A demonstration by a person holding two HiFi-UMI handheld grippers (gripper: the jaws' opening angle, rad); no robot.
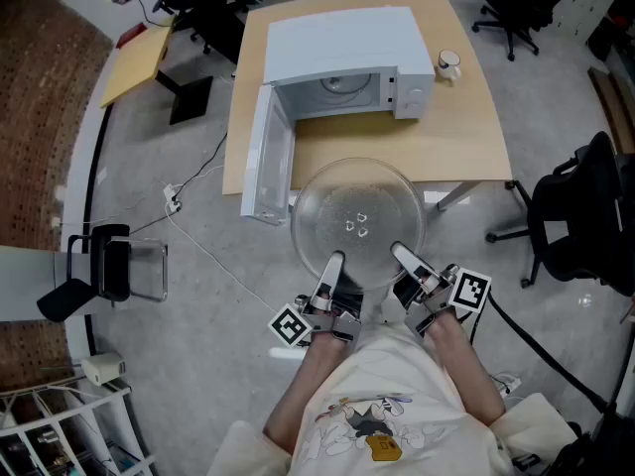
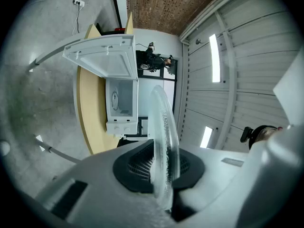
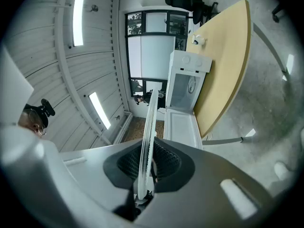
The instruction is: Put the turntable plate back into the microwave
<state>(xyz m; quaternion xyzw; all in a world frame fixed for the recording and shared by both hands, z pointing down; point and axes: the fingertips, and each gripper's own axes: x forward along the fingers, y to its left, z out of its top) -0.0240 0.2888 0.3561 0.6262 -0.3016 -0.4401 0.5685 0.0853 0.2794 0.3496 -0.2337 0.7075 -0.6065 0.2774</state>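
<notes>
1. The glass turntable plate (image 1: 357, 221) hung in the middle of the head view, held roughly level over the floor, just below the front edge of the table (image 1: 466, 137).
2. The left gripper (image 1: 332, 264) was clamped on the plate's near rim at lower left; in its own view the pads pressed on the glass from both sides.
3. The right gripper (image 1: 402, 257) gripped the same rim at lower right, its pads likewise squeezing the edge.
4. The microwave (image 1: 342, 58) stood on the table in the upper centre, its cavity facing the person.
5. Its door (image 1: 266, 162) was swung wide open to the left.
6. A mug (image 1: 448, 64) sat just right of the microwave.
</notes>
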